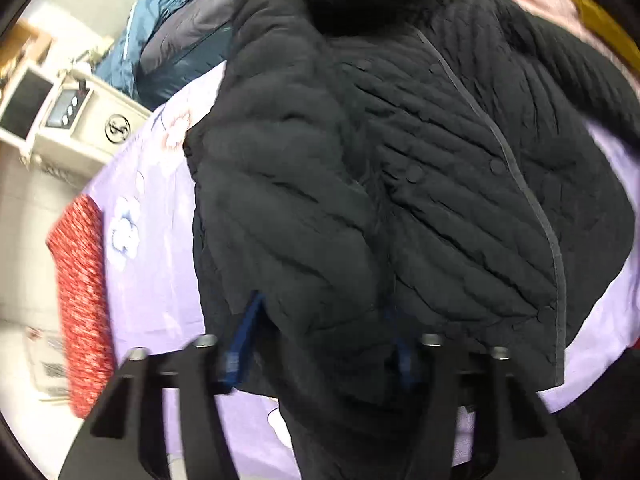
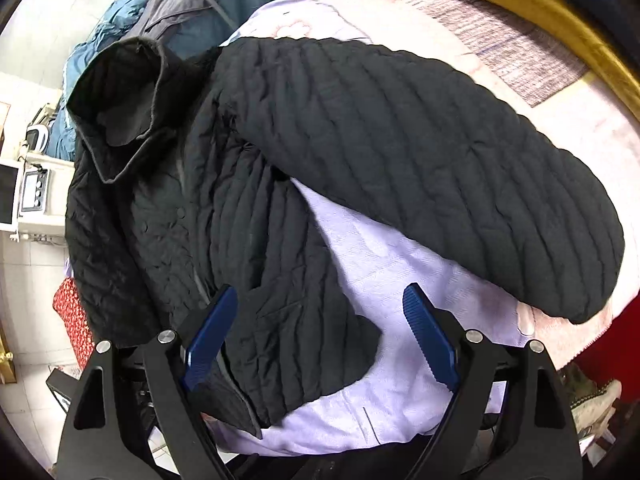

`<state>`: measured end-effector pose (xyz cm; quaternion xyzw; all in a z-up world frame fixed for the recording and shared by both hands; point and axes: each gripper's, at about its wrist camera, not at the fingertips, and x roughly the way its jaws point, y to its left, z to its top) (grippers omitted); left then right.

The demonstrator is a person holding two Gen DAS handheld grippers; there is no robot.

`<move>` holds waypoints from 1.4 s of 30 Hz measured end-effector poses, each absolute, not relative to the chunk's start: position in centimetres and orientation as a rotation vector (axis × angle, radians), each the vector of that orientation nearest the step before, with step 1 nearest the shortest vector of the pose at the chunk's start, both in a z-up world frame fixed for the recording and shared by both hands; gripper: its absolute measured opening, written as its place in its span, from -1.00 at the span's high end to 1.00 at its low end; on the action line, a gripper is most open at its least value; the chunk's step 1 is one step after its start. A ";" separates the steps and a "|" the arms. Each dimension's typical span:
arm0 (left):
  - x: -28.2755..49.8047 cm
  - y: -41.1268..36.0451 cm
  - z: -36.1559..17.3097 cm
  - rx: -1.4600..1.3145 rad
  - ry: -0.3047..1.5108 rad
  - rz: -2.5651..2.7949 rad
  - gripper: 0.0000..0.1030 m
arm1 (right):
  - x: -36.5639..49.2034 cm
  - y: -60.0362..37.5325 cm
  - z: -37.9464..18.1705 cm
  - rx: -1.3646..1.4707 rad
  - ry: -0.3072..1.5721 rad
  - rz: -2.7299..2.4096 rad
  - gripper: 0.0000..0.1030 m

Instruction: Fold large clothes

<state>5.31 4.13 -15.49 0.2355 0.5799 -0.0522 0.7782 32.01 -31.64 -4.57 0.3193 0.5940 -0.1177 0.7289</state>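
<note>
A black quilted jacket (image 2: pixel 248 216) lies on a lilac flowered bedsheet (image 2: pixel 380 280), collar at the far left, one sleeve (image 2: pixel 440 168) stretched out to the right. My right gripper (image 2: pixel 320 332) is open, jaws wide, hovering over the jacket's bottom hem corner. In the left wrist view the jacket (image 1: pixel 360 160) fills the frame. My left gripper (image 1: pixel 320 340) has its blue pads (image 1: pixel 244 340) partly hidden under the jacket's left sleeve, which drapes between them; I cannot tell whether it grips.
Blue and grey garments (image 2: pixel 192 12) are piled at the far end of the bed. A red patterned cloth (image 1: pixel 80 300) hangs at the left edge. A white appliance (image 1: pixel 52 112) stands beyond. A yellow cloth (image 2: pixel 540 12) lies at the far right.
</note>
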 end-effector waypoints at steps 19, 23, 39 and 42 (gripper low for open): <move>24.6 34.0 -5.7 0.156 1.167 0.572 -0.88 | 29.8 -33.3 -6.6 0.790 1.334 -0.319 -0.63; 23.5 31.9 -8.7 0.268 1.163 0.551 -0.88 | 29.0 -34.3 -7.7 0.837 1.348 -0.357 -0.63; 10.3 19.0 -17.5 0.158 1.353 0.197 -0.88 | 24.1 -37.8 -14.7 1.279 1.261 -0.506 -0.63; 7.8 15.0 -19.3 0.177 1.386 0.116 -0.88 | 22.2 -39.6 -14.6 1.290 1.166 -0.634 -0.63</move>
